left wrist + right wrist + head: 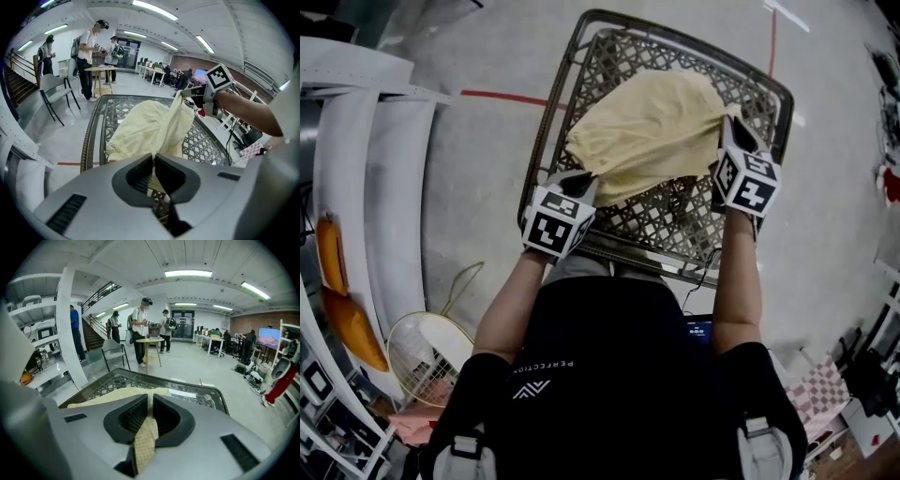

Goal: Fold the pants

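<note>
**Both hand-held grippers pinch the pants over the bench**

Your left hand-held gripper (pixel 153 157) has its jaws nearly together, clamped on a thin edge of the pale yellow pants (pixel 647 131) at the cloth's near left end. Your right hand-held gripper (pixel 150 401) is closed the same way on a fold of the fabric, and a narrow strip of it hangs out between the jaws toward the camera. The pants stretch between your two grippers. The right corner is drawn up to the right gripper, while the bunched bulk lies on the lattice top of the bench (pixel 546 141), toward its far side. Your left gripper sits near the bench's near left edge and your right gripper by its right rim.
</note>
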`<state>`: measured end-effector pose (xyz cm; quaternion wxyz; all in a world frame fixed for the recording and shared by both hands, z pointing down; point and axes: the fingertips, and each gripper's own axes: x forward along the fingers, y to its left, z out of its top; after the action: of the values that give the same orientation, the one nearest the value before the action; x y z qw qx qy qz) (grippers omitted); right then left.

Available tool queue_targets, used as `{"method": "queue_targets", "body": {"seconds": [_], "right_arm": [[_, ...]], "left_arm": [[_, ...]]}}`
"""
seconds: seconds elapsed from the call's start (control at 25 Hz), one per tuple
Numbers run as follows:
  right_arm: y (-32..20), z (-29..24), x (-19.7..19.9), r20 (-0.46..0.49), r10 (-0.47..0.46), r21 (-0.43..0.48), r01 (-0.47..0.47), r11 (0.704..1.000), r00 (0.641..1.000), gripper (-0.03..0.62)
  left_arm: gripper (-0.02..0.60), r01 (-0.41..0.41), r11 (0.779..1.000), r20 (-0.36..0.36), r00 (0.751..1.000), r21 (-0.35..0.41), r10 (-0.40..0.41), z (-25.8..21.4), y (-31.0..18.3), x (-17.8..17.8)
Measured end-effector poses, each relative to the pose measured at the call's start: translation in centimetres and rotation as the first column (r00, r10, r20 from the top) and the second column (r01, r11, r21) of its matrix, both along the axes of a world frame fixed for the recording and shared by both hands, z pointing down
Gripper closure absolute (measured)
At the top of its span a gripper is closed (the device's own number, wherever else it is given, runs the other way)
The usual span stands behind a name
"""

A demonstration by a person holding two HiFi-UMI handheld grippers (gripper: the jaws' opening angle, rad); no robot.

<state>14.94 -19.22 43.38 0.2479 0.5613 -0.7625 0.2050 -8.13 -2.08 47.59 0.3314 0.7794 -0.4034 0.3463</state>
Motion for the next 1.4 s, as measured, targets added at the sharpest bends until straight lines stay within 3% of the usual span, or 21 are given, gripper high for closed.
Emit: {"method": "queue_targets", "body": {"seconds": [0.6, 0.96, 1.4], "right_arm": [[-6.9, 1.4, -5.1, -0.001, -0.029, -0.013, 0.029, 1.0, 1.0, 0.54], [-9.0, 3.7, -8.2, -0.001, -0.069, -0.045, 0.069, 0.997, 0.998, 0.539], [-10.5, 4.8, -10.1, 0.036, -0.081, -0.059, 0.083, 0.995, 0.996, 0.539]], "left_arm": [[0.557, 0.037, 0.999, -0.019, 0.999, -0.032, -0.038, 1.4, -4.8, -3.6], [0.557, 0.08, 0.995, 0.019, 0.997, -0.056, -0.079, 3.0, -5.7, -5.6], [0.557, 0.146, 0.989, 0.047, 0.988, -0.025, -0.145, 3.5, -6.7, -7.1]]}}
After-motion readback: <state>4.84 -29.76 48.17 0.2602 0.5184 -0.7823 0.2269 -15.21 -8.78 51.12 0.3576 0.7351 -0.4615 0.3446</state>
